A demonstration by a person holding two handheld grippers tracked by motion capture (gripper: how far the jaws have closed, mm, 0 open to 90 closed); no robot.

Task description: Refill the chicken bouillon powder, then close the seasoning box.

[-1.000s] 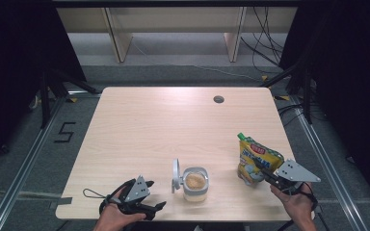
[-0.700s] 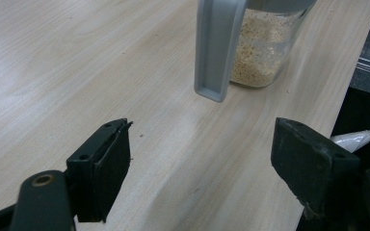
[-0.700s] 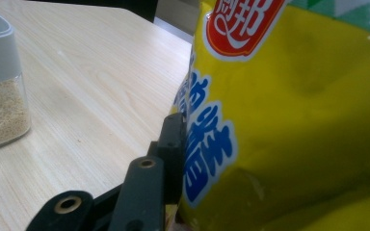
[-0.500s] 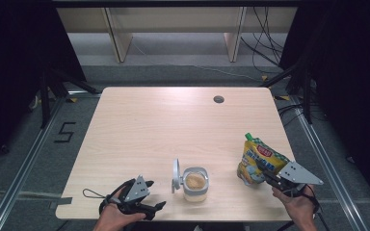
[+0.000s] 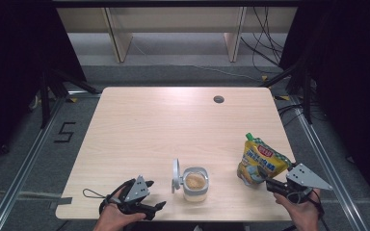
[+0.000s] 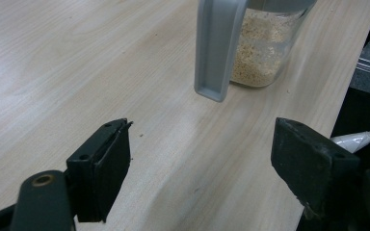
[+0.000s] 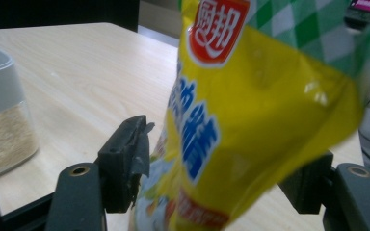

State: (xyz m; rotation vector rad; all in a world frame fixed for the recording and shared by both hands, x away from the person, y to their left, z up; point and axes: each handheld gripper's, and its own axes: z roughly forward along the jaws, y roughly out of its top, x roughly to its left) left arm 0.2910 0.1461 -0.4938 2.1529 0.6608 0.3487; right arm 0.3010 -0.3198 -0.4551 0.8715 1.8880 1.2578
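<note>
A yellow snack pouch (image 5: 261, 161) with a green cap stands on the table's right front. In the right gripper view the pouch (image 7: 250, 106) is between the jaws of my right gripper (image 7: 224, 159). Those jaws have just been opening, and the left pad (image 7: 127, 161) stands a little off the pouch. From above, the right gripper (image 5: 266, 177) is just behind the pouch's base. A clear jar (image 5: 194, 183) holding tan grains stands at centre front, its grey lid (image 5: 175, 175) flipped open. My left gripper (image 5: 156, 208) is open and empty to the jar's left, and its own view has the jar (image 6: 262, 48) ahead of the left gripper (image 6: 202, 139).
The wooden table (image 5: 173, 125) has a round cable hole (image 5: 218, 99) near its far edge. Its front edge lies right by both hands. Dark floor, metal rails and cables surround the table.
The pouch and my right gripper have shifted slightly to the right, and the pouch now stands more upright. The left gripper and the jar have not moved.
</note>
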